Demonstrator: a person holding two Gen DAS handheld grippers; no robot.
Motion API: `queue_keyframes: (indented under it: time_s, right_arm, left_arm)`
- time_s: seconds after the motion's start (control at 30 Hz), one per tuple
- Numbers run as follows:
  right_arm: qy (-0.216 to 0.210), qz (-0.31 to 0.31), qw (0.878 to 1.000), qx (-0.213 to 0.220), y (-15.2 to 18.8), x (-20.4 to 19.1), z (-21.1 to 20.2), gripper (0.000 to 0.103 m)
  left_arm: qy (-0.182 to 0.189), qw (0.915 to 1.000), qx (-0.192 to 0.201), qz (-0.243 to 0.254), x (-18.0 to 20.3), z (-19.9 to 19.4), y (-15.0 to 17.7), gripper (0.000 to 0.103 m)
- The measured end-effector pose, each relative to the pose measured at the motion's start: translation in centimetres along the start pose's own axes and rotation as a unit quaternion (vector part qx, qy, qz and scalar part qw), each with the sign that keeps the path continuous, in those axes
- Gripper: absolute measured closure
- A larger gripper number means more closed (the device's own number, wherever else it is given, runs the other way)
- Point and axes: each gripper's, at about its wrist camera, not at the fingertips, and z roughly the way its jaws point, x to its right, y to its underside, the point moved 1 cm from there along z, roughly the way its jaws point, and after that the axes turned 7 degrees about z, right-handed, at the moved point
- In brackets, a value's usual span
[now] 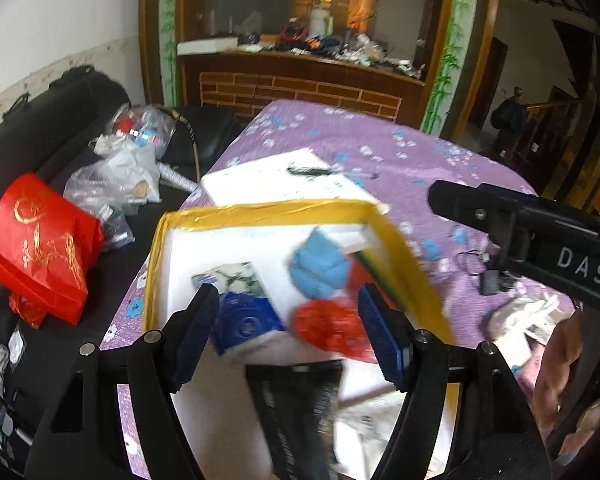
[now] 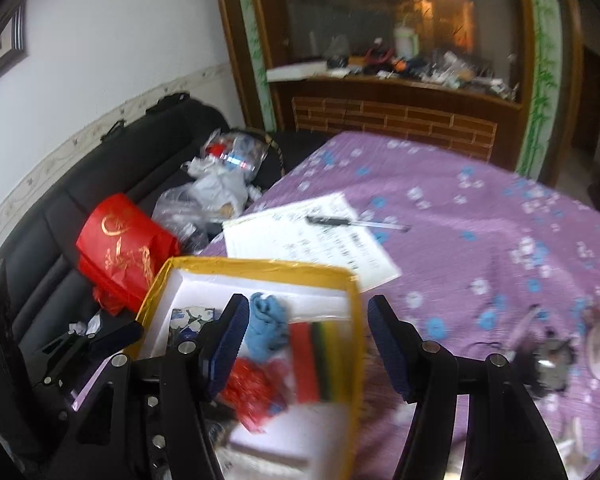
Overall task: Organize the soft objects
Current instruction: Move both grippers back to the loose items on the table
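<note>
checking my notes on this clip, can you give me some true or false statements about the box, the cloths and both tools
1. The yellow-rimmed box sits on a purple flowered tablecloth. True.
2. The blue cloth lies outside the box on the tablecloth. False: it is inside the box, beside the red cloth.
3. The left tool is open and holds nothing. True.
4. The right tool is clamped on the blue cloth. False: its jaws stand apart and empty.
5. A pen lies on the white paper beyond the box. True.
6. The red gift bag is on the tablecloth. False: it rests on the black sofa.
</note>
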Motion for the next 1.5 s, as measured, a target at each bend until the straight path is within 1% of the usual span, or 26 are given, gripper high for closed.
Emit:
queue_keyframes:
  time_s: [0.1, 0.2, 0.3, 0.4, 0.43, 0.5, 0.53, 0.6, 0.63, 0.73, 0.8, 0.87, 0.9, 0.97, 1.03, 1.07, 1.1, 1.2, 1.23, 1.27, 1.37, 1.47, 1.5]
  right_arm:
    - [0.018, -0.005, 0.999, 0.031, 0.1, 2.0, -3.8, 0.039]
    - [0.04, 0.003, 0.997, 0.065, 1.1, 5.0, -7.3, 0.039]
    - [0.063, 0.01, 0.995, 0.075, 3.4, 8.6, -9.9, 0.039]
    - [0.07, 0.004, 0.995, 0.066, 6.3, 12.4, -11.7, 0.039]
    - [0.071, 0.005, 0.996, 0.061, 7.0, 13.3, -12.0, 0.038]
    - [0.053, 0.017, 0.997, 0.044, 9.1, 16.7, -13.3, 0.037]
    - [0.058, 0.023, 0.997, 0.039, 9.9, 18.2, -13.8, 0.037]
    - [0.082, 0.041, 0.995, 0.037, 10.9, 20.5, -14.6, 0.037]
    - [0.082, 0.062, 0.994, 0.035, 11.6, 22.4, -15.1, 0.037]
    - [0.058, 0.118, 0.991, 0.035, 13.2, 26.4, -15.4, 0.037]
    - [0.047, 0.146, 0.987, 0.039, 14.3, 28.3, -15.3, 0.037]
    - [0.038, 0.176, 0.983, 0.017, 14.5, 29.8, -15.0, 0.036]
    - [0.026, 0.189, 0.981, 0.018, 14.5, 30.3, -15.3, 0.036]
    - [0.017, 0.194, 0.98, 0.023, 14.6, 30.6, -15.8, 0.036]
    - [0.016, 0.194, 0.98, 0.031, 14.6, 30.5, -16.6, 0.036]
    - [0.013, 0.196, 0.98, 0.034, 14.7, 30.4, -16.8, 0.036]
    - [0.01, 0.198, 0.98, 0.034, 14.7, 30.2, -16.9, 0.036]
    - [0.002, 0.206, 0.978, 0.034, 14.8, 30.3, -17.2, 0.036]
    - [-0.001, 0.208, 0.978, 0.032, 14.8, 30.3, -17.1, 0.036]
    - [-0.004, 0.209, 0.978, 0.029, 14.8, 30.3, -17.0, 0.036]
    - [-0.009, 0.207, 0.978, 0.018, 14.8, 29.9, -16.6, 0.036]
    - [0.005, 0.207, 0.978, 0.0, 15.1, 29.7, -16.0, 0.036]
    - [0.004, 0.212, 0.977, -0.01, 15.4, 29.8, -15.8, 0.036]
  left_arm:
    - [0.007, 0.9998, 0.017, 0.011, 1.7, -1.8, -0.3, 0.031]
    - [0.023, 0.9989, 0.035, 0.023, 4.1, -3.4, -0.3, 0.029]
    - [0.041, 0.9975, 0.044, 0.037, 7.1, -4.5, 0.5, 0.029]
    - [0.061, 0.9954, 0.046, 0.057, 10.4, -5.0, 1.7, 0.029]
    - [0.072, 0.9943, 0.044, 0.065, 11.8, -5.0, 2.3, 0.029]
    - [0.092, 0.992, 0.037, 0.078, 14.2, -5.0, 3.2, 0.029]
    - [0.1, 0.9909, 0.033, 0.083, 15.4, -5.1, 3.7, 0.029]
    - [0.116, 0.9885, 0.025, 0.094, 17.3, -5.1, 4.5, 0.029]
    - [0.124, 0.9872, 0.02, 0.099, 18.2, -5.1, 4.8, 0.029]
    - [0.151, 0.9826, -0.003, 0.107, 20.7, -4.8, 6.2, 0.029]
    - [0.172, 0.9789, -0.025, 0.108, 22.3, -4.3, 6.8, 0.029]
    - [0.183, 0.9762, -0.049, 0.107, 23.6, -3.6, 7.2, 0.029]
    - [0.182, 0.9763, -0.057, 0.103, 24.1, -3.1, 7.3, 0.029]
    - [0.179, 0.977, -0.073, 0.09, 24.5, -2.3, 7.6, 0.029]
    - [0.19, 0.9746, -0.098, 0.068, 25.2, -1.3, 7.8, 0.029]
    - [0.203, 0.9716, -0.109, 0.055, 25.7, -0.7, 7.7, 0.029]
    - [0.204, 0.9709, -0.115, 0.051, 26.1, -0.4, 7.7, 0.029]
    - [0.176, 0.9753, -0.124, 0.05, 27.2, 0.7, 7.6, 0.029]
    - [0.172, 0.9759, -0.128, 0.043, 27.5, 1.3, 7.5, 0.029]
    - [0.17, 0.9765, -0.127, 0.037, 27.6, 1.7, 7.4, 0.026]
    - [0.181, 0.9767, -0.109, 0.037, 27.7, 2.2, 7.4, 0.026]
    - [0.175, 0.9796, -0.078, 0.06, 27.4, 1.7, 7.6, 0.039]
    - [0.175, 0.9799, -0.068, 0.067, 27.2, 1.5, 7.7, 0.04]
